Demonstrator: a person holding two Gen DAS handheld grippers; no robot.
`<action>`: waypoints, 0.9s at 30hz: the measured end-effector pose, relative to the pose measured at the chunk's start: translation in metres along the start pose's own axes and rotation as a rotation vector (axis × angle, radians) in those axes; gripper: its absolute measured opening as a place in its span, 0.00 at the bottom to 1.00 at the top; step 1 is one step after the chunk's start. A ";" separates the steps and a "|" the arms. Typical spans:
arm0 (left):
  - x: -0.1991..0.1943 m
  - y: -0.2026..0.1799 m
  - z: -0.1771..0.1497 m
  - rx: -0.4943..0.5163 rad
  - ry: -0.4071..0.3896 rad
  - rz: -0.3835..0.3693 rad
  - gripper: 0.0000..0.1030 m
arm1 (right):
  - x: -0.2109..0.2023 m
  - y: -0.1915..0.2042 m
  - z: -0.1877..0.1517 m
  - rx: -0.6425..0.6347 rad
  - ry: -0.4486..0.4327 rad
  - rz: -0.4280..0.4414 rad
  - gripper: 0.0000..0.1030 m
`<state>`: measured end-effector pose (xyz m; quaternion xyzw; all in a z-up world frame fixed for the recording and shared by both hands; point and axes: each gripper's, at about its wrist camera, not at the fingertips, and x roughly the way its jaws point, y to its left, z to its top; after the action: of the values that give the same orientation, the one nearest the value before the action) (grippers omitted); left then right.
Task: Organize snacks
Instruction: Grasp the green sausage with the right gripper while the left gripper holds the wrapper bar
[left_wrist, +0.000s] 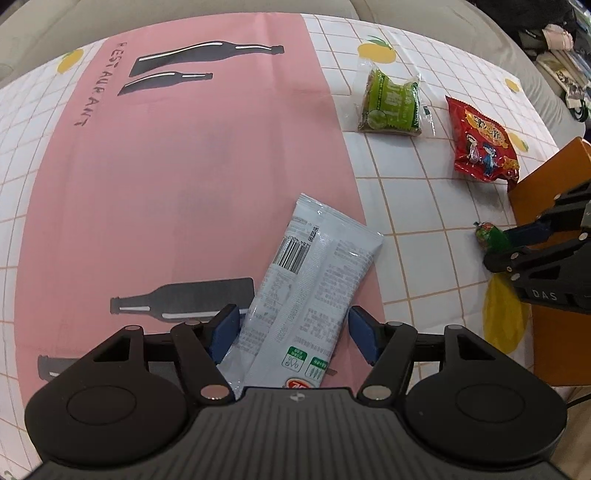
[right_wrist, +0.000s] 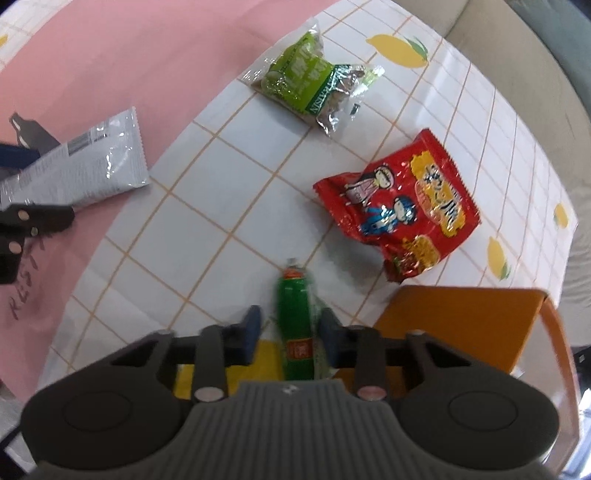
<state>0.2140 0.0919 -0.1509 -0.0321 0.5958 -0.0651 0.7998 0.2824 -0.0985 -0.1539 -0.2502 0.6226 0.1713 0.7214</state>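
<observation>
Snacks lie scattered around an orange box (right_wrist: 458, 325), which I judge to be the collection point; every place below is given from that box.

Left gripper (left_wrist: 293, 332): jaws spread wide about a grey pouch (left_wrist: 314, 280); the pouch lies between the blue pads, printed back up, well away from the box on the pink mat (left_wrist: 184, 166); whether the pads actually press it I cannot tell, a gap shows on one side at least; probably straddled lengthwise so a squeeze takes it across its narrow width.

Right gripper (right_wrist: 290, 328): jaws nearly together round a green stick (right_wrist: 295, 314), just beside the box's near corner; pads flank it closely, contact uncertain in the blur; pointing down at the cloth, apt for a thin thing lying flat.

Red bag (right_wrist: 399, 206): close beyond the box, untouched.

Green pack (right_wrist: 310, 81): farther beyond the box, untouched.

Nothing seen in the box yet; early stage, I judge.
</observation>
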 end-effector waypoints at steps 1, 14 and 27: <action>-0.001 0.000 -0.001 -0.001 -0.001 -0.004 0.73 | -0.001 0.000 0.000 0.015 -0.008 0.012 0.22; -0.006 0.009 -0.010 -0.025 -0.006 -0.105 0.73 | -0.011 0.022 0.004 0.101 -0.096 0.141 0.37; 0.002 -0.010 -0.012 0.151 -0.118 0.022 0.83 | -0.001 0.014 -0.017 0.134 -0.101 0.148 0.42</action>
<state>0.2023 0.0822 -0.1553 0.0311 0.5414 -0.0993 0.8343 0.2602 -0.0965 -0.1566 -0.1456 0.6125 0.1943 0.7523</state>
